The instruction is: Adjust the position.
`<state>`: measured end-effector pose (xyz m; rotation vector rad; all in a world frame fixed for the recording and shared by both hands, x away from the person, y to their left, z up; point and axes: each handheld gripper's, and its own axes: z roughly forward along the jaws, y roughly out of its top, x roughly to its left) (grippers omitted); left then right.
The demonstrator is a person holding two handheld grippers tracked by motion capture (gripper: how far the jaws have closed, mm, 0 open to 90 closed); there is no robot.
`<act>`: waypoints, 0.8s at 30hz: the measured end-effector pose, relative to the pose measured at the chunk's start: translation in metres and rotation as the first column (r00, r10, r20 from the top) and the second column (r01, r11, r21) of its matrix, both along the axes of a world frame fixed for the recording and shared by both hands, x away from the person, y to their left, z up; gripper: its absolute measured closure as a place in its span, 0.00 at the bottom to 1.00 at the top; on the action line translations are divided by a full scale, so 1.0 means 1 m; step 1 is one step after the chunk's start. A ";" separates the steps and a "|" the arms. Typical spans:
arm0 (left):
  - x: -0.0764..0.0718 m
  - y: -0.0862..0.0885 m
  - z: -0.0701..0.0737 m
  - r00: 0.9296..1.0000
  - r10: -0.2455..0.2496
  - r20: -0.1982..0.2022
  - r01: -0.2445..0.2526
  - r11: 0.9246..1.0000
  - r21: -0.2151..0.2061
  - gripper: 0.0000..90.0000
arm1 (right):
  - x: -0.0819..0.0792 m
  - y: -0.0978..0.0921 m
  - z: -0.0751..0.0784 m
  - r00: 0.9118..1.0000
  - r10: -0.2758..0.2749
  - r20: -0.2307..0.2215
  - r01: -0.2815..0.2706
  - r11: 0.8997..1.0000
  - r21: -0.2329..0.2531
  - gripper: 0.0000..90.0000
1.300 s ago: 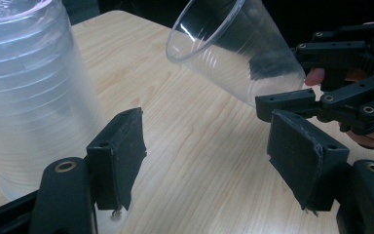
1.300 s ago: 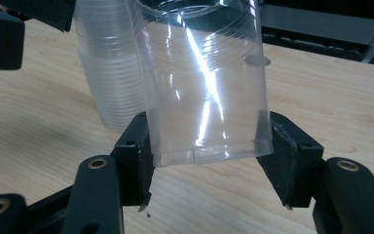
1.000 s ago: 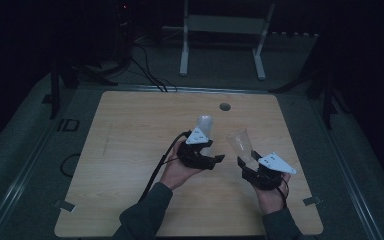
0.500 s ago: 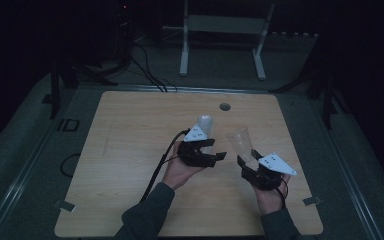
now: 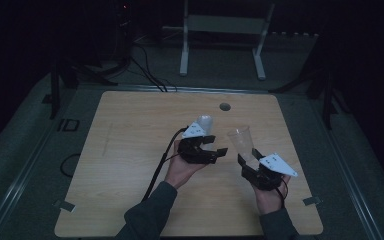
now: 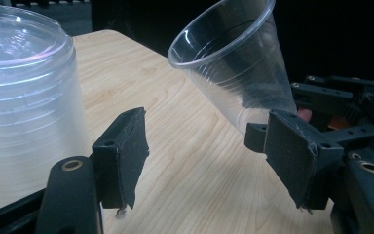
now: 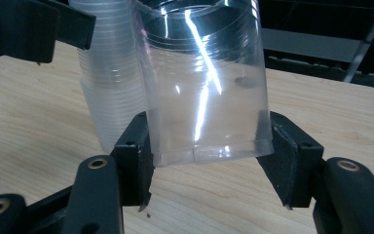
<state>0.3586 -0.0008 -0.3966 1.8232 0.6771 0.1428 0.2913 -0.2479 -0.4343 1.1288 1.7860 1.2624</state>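
A stack of clear plastic cups [image 5: 206, 122] stands upside down on the wooden table [image 5: 130, 150], just beyond my left gripper [image 5: 219, 145]. In the left gripper view this stack [image 6: 24, 97] is outside the left jaw, and my left gripper [image 6: 209, 151] is open with only bare table between its jaws. My right gripper [image 5: 247, 156] is shut on the base of a single clear cup [image 5: 241, 140], held tilted above the table. The right gripper view shows the jaws of my right gripper [image 7: 204, 156] pressing that cup [image 7: 204, 83], with the stack [image 7: 107, 97] behind it. The same cup [image 6: 233, 63] appears across from my left gripper.
A small dark round hole [image 5: 224, 106] sits in the table near its far edge. Beyond the table stands a white frame [image 5: 225, 30], and cables [image 5: 150, 75] run on the floor. My left gripper's cable [image 5: 162, 160] trails along the forearm.
My left gripper has turned its open jaws rightward, off the stack and toward the held cup. The right gripper and its cup have barely moved.
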 end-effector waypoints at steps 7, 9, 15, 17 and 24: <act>0.001 -0.003 0.003 1.000 0.008 -0.010 -0.008 1.000 -0.022 0.31 | -0.001 0.002 0.000 1.000 -0.003 0.007 0.003 1.000 0.005 0.47; 0.001 -0.005 0.003 1.000 0.006 -0.014 -0.006 1.000 -0.023 0.30 | -0.001 0.003 0.000 1.000 -0.003 0.008 0.003 1.000 0.006 0.47; 0.002 -0.009 0.003 0.999 -0.014 -0.042 0.013 1.000 -0.028 0.26 | -0.002 0.005 -0.001 1.000 -0.010 0.018 0.010 1.000 0.014 0.47; 0.003 -0.012 0.002 0.999 -0.018 -0.049 0.017 1.000 -0.021 0.23 | -0.003 0.005 -0.001 1.000 -0.019 0.024 0.019 1.000 0.018 0.47; 0.003 -0.017 0.003 0.998 -0.026 -0.055 0.025 0.999 -0.020 0.21 | -0.005 0.007 -0.001 0.999 -0.026 0.041 0.025 1.000 0.019 0.47</act>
